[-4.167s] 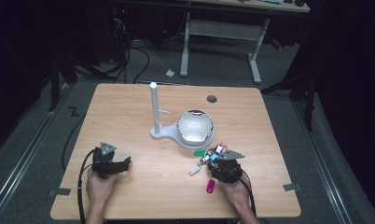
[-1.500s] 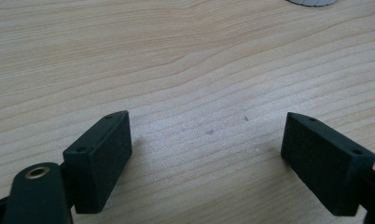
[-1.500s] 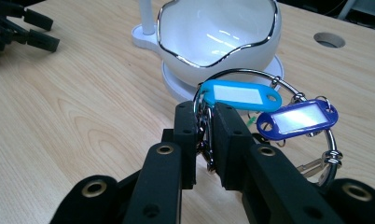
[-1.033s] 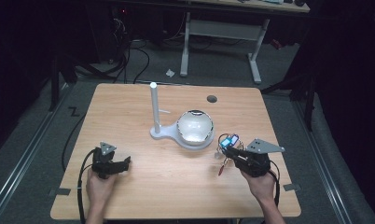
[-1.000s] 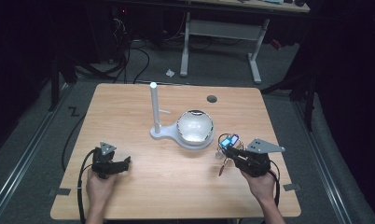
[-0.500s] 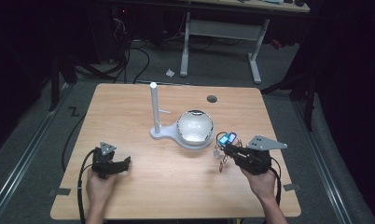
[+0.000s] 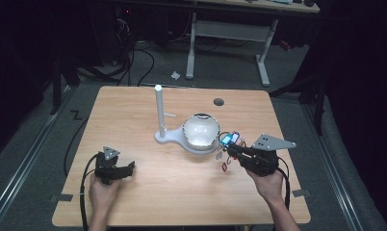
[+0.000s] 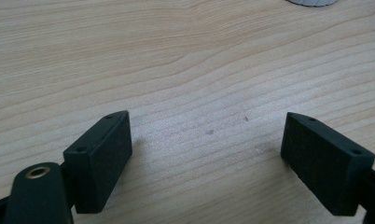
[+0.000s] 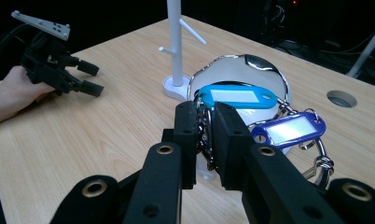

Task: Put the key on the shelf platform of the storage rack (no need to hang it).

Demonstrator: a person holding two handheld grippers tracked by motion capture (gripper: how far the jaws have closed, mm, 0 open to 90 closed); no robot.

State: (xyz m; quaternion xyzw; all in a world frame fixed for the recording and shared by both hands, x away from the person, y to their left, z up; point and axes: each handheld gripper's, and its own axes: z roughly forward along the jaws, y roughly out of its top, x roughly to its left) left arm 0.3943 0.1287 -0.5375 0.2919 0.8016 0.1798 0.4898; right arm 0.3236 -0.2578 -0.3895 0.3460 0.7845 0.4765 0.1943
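Keys [image 9: 251, 109] with blue tags hang pinched in the closed right gripper [image 9: 205, 128], lifted just right of the bowl [image 7: 200, 131], the white peg stand [image 7: 159, 113] lying beyond to its left, while the left gripper [image 8: 206, 154] rests open, far off

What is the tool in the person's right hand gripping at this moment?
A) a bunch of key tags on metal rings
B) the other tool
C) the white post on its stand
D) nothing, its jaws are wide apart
A: in the right gripper view the right tool is closed on the bunch of key tags, blue tags hanging beside its jaws.
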